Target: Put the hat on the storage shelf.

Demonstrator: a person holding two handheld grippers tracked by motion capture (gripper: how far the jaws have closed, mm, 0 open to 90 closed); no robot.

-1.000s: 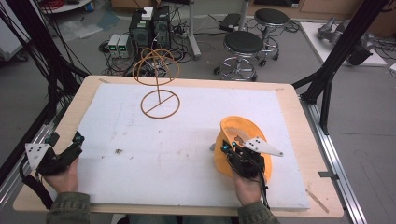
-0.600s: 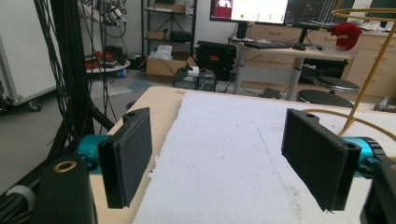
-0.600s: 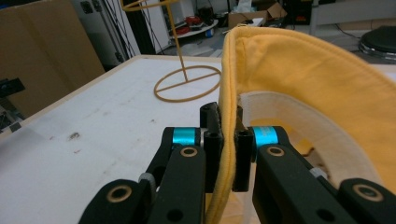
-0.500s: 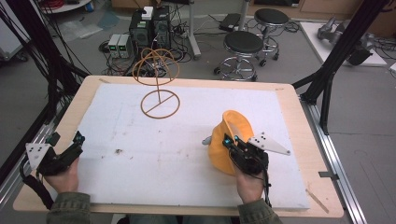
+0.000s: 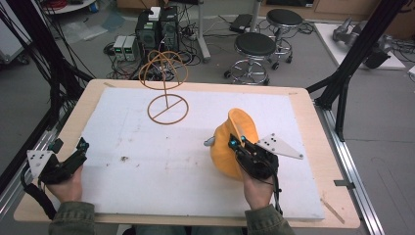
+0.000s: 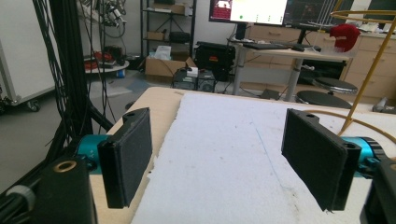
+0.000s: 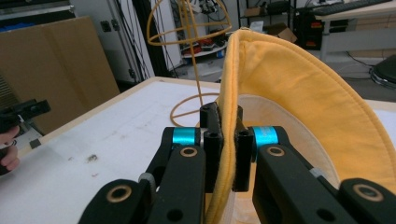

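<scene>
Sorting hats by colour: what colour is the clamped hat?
Yellow-orange hat, best seen in the right gripper view.

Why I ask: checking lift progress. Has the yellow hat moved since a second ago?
Yes. The yellow hat, clamped in the right gripper, has tipped upright and shifted slightly left, toward the wire stand.

Beyond my desk (image 5: 313, 147) lies grey floor (image 5: 303, 68), two black stools (image 5: 255, 45) (round seats), tangled cables (image 5: 29, 54), boxes of electronics (image 5: 157, 29), and a lit monitor (image 6: 247, 10).
</scene>
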